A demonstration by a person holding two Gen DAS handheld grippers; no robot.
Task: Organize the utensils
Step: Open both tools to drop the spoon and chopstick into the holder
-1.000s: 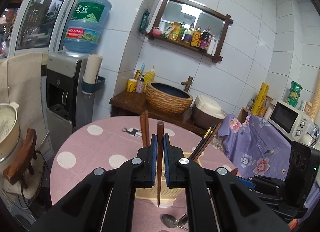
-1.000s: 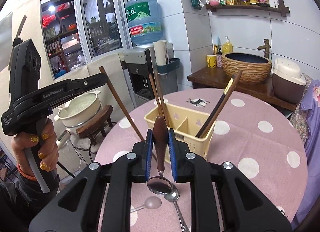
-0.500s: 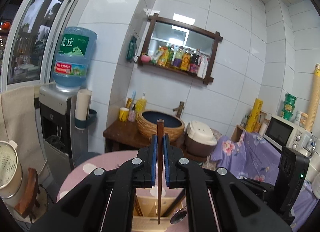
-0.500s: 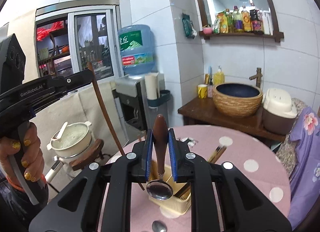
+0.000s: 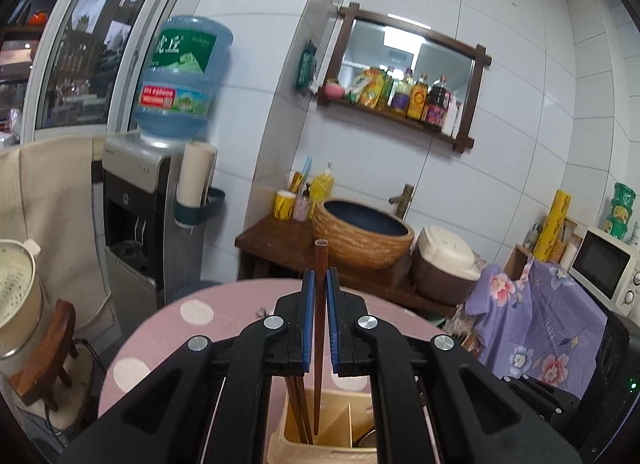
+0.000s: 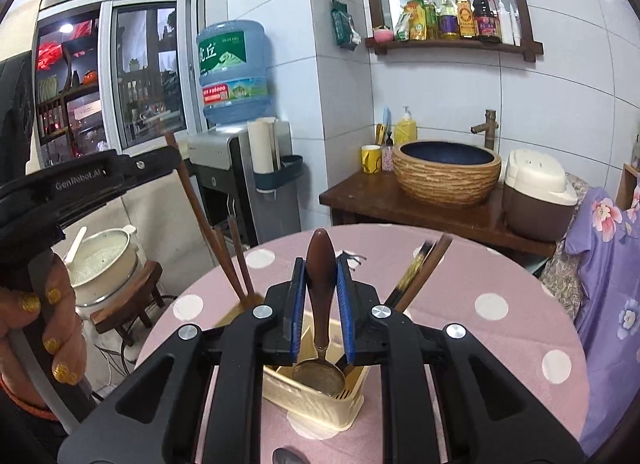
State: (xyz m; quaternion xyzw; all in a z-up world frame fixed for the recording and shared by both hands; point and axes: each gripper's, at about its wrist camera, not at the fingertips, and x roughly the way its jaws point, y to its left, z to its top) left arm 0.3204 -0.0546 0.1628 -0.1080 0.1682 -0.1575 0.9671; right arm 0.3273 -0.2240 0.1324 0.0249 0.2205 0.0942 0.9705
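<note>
My left gripper [image 5: 319, 284] is shut on a brown chopstick [image 5: 319, 328] held upright, its lower tip inside the left compartment of the cream utensil holder [image 5: 320, 446], beside other chopsticks [image 5: 298, 404]. My right gripper [image 6: 321, 276] is shut on the brown handle of a metal spoon [image 6: 320, 344], whose bowl hangs at the holder's [image 6: 316, 396] rim. Dark chopsticks [image 6: 420, 276] lean in the holder's right side. The left gripper [image 6: 92, 180] with its chopstick [image 6: 196, 208] shows at the left of the right wrist view.
The holder stands on a round pink table with white dots [image 6: 480, 284]. Another spoon [image 6: 288, 456] lies at the front edge. Behind are a water dispenser [image 6: 240, 168], a wooden counter with basin [image 6: 446, 172], a rice cooker [image 6: 536, 196] and a pot on a stool [image 6: 104, 264].
Both grippers came down toward the holder. The chopstick's tip now sits inside the left compartment, and the spoon's bowl has lowered to the holder's rim.
</note>
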